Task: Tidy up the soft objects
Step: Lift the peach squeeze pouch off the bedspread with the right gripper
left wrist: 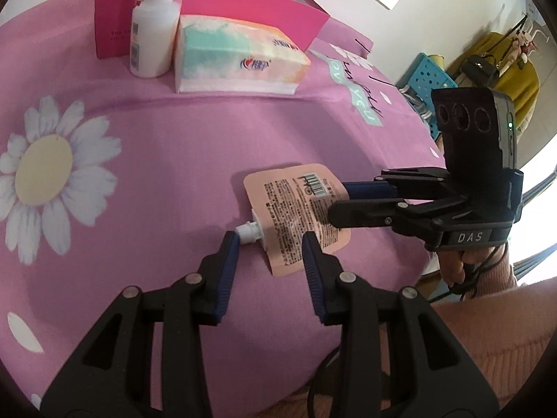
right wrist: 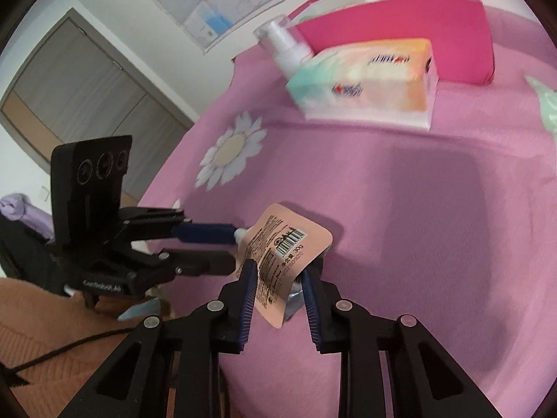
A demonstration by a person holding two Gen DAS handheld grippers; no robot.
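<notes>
1. Pouch (left wrist: pixel 296 209): flat, on the pink cloth (left wrist: pixel 156 160) in front of the tissue pack (left wrist: pixel 236 57); long axis runs spout to barcode end.
2. Right gripper (right wrist: pixel 278 278): jaws narrowed onto the pouch's bottom end, pads at both faces, that end lifted.
3. Left gripper (left wrist: pixel 269 244): jaws narrow, pouch between them, pads not visibly pressing; spout (left wrist: pixel 249 231) touches one fingertip.
4. Right is nearer; its grip likely governs the lift.

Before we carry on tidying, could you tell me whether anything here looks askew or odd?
Only the peach spout pouch: its barcode end tilts up off the pink bedcover between the right gripper fingers, white spout beside a left gripper finger. No spill shows.
</notes>
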